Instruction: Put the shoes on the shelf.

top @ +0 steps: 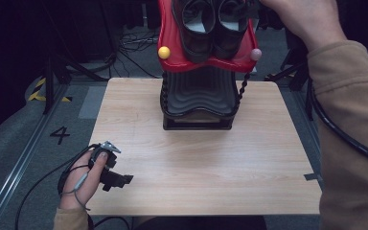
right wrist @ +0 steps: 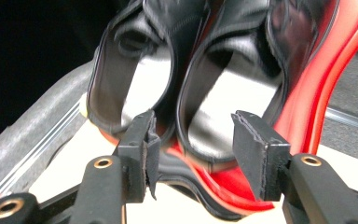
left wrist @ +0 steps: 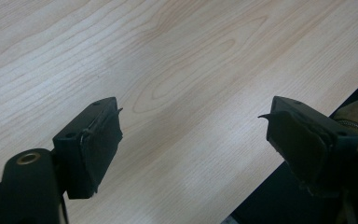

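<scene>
Item: black shoes (top: 214,24) on red rack (top: 168,33) at table's (top: 196,163) twelve o'clock; right gripper (right wrist: 193,140) released before the heels, left gripper (left wrist: 191,140) idle, released; risk: nudged rack topples.

- I see the wooden table (top: 196,167) w/ a black ribbed rack (top: 199,103) standing at its far middle.
- Red tray (top: 172,48) sits atop the rack, tilted toward me; pair of black shoes (top: 213,24) in it, side by side, openings up.
- Yellow ball (top: 164,52) at tray's left corner, pink ball (top: 255,54) at right.
- My left hand (top: 84,179) rests at the near-left table edge w/ left gripper (top: 124,179), jaws pointing right, nothing in them.
- My right hand (top: 302,19) is raised just right of the shoes; tan sleeve below it.
- Floor mark "4" (top: 60,134) left of table.
</scene>
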Action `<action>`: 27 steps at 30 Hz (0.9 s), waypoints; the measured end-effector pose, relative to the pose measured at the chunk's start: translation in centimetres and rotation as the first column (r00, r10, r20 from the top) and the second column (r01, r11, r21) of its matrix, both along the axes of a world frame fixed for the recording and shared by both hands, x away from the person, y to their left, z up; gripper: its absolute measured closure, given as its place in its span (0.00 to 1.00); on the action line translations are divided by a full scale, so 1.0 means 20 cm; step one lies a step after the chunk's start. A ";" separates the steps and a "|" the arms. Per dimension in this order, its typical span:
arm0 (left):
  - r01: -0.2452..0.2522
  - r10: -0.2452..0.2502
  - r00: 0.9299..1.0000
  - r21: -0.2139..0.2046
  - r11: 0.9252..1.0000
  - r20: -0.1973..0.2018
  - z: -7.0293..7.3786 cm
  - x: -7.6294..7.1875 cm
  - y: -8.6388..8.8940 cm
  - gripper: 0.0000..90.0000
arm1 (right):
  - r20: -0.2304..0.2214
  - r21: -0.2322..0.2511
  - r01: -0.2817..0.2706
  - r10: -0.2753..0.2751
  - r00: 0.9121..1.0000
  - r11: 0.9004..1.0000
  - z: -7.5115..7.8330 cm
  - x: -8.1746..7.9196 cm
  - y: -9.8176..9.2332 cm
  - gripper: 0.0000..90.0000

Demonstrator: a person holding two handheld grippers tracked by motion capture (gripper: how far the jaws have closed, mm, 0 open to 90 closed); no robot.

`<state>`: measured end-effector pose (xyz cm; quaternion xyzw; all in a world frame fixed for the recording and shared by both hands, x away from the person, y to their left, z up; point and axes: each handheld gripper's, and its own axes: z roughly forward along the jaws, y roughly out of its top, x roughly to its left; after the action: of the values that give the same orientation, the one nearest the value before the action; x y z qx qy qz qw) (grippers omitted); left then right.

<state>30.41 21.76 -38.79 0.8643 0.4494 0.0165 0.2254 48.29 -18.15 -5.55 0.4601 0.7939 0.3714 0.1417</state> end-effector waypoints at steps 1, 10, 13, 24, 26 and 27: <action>0.000 0.000 1.000 0.005 1.000 0.001 0.00 0.00 0.00 0.20 | 0.002 -0.004 -0.008 0.008 1.000 1.000 -0.01 -0.01 -0.01 0.55; 0.005 -0.005 1.000 0.013 1.000 -0.004 0.00 0.01 -0.02 0.20 | 0.006 -0.039 -0.101 0.101 0.995 0.994 -0.11 -0.14 -0.14 0.55; 0.003 -0.003 1.000 0.013 1.000 -0.001 0.00 0.01 -0.02 0.20 | 0.001 -0.052 -0.150 0.151 0.989 0.987 -0.17 -0.20 -0.18 0.55; -0.001 0.001 1.000 0.019 1.000 -0.007 0.00 0.01 -0.02 0.20 | -0.029 -0.089 -0.250 0.249 0.968 0.964 -0.38 -0.33 -0.27 0.55; 0.003 -0.002 1.000 0.023 1.000 -0.005 0.00 0.01 -0.03 0.20 | -0.034 -0.092 -0.275 0.273 0.961 0.957 -0.45 -0.37 -0.31 0.54; 0.004 -0.004 1.000 0.021 1.000 -0.005 0.00 0.01 -0.03 0.20 | -0.037 -0.093 -0.280 0.278 0.960 0.955 -0.47 -0.38 -0.32 0.54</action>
<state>30.60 21.20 -38.70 0.8675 0.4482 0.0187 0.2151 40.76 -24.57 -14.88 0.3404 0.8696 0.3430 0.1009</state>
